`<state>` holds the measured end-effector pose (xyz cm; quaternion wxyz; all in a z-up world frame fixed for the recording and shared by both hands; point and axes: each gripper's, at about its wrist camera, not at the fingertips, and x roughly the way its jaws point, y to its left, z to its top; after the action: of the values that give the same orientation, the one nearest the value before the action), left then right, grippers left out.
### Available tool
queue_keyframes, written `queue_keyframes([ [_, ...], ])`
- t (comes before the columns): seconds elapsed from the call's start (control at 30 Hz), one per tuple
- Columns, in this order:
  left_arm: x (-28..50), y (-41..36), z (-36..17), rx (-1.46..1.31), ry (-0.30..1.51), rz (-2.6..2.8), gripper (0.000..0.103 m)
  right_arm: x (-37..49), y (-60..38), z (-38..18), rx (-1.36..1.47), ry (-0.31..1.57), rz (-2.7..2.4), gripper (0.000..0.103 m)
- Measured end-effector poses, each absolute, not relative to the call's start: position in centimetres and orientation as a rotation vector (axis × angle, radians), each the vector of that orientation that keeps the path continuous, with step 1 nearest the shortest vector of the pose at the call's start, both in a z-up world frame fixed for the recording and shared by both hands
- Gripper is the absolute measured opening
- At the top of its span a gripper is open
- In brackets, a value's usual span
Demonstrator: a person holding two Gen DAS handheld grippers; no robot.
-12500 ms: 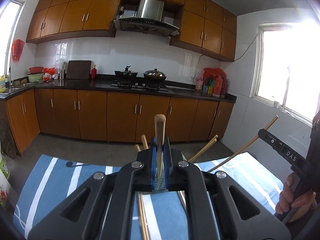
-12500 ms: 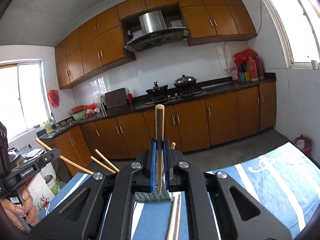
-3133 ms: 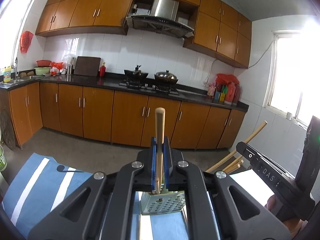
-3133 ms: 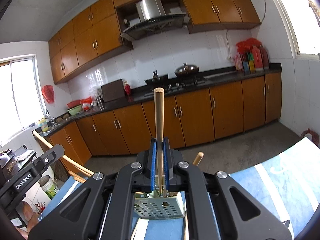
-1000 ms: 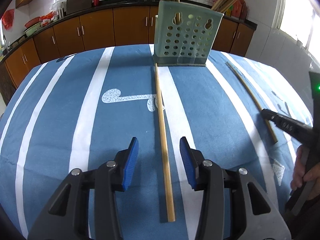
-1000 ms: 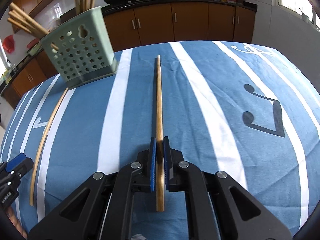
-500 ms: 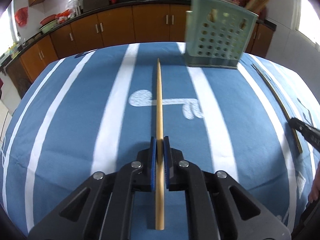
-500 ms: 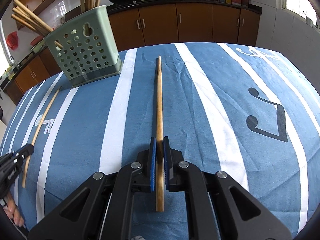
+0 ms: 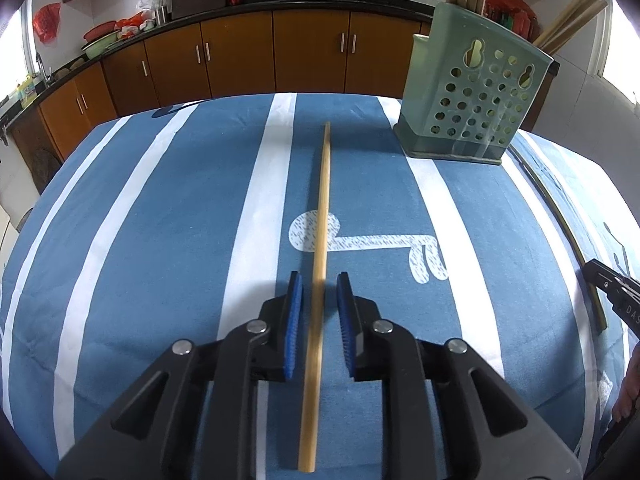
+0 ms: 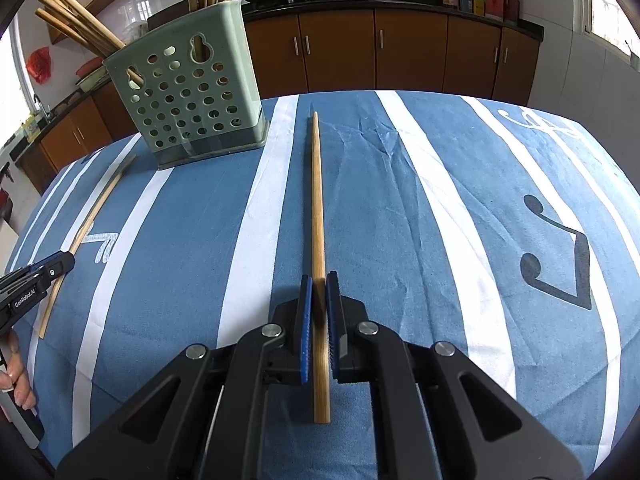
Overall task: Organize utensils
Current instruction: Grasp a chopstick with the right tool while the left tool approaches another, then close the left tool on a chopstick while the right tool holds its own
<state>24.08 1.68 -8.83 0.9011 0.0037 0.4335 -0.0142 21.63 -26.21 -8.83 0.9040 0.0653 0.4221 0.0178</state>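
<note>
Pick-up step. Right gripper (image 10: 317, 322) fingers pinched chopstick (image 10: 317, 216); left gripper (image 9: 318, 322) fingers opening, spread around second chopstick (image 9: 320, 240). Next: re-grip, carry to holder (image 9: 472, 92).

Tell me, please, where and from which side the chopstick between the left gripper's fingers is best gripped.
Grip the chopstick near its thick near end, from above, the left gripper astride its width: it lies flat, lengthwise between the opening jaws.

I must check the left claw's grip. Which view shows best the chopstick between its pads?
The left wrist view: the chopstick lies centred in the opening left claw, untouched by the pads. The right wrist view shows it only at the edge.
</note>
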Motion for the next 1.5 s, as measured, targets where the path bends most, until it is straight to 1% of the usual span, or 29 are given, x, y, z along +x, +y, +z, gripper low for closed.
queue_keyframes([
  [0.1,24.1,1.5,-8.9,0.015,0.897,-0.033,0.024,21.6,-26.4,-8.9,0.141,0.872,0.041,0.008],
  [0.77,24.1,2.1,-8.9,-0.030,0.896,-0.051,0.024,21.6,-26.2,-8.8,0.126,0.874,0.034,0.009],
  [1.1,22.8,1.6,-8.9,0.026,0.901,-0.047,0.024,21.2,-26.0,-8.8,0.117,0.875,0.027,0.009],
  [1.17,22.4,1.6,-8.9,0.026,0.901,-0.047,0.023,21.1,-26.1,-8.8,0.123,0.875,0.031,0.008],
  [1.2,22.2,1.6,-8.9,0.027,0.901,-0.043,0.020,21.1,-26.1,-8.8,0.126,0.875,0.033,0.008],
  [1.23,22.1,1.6,-8.9,0.026,0.900,-0.036,0.014,21.0,-26.1,-8.8,0.128,0.874,0.035,0.008],
  [1.3,22.0,1.8,-8.9,0.018,0.900,-0.034,0.008,21.0,-26.3,-8.8,0.137,0.873,0.039,0.008],
  [1.5,21.2,1.9,-8.4,0.035,0.902,-0.044,0.008,19.9,-26.9,-7.6,0.158,0.823,0.037,0.008],
])
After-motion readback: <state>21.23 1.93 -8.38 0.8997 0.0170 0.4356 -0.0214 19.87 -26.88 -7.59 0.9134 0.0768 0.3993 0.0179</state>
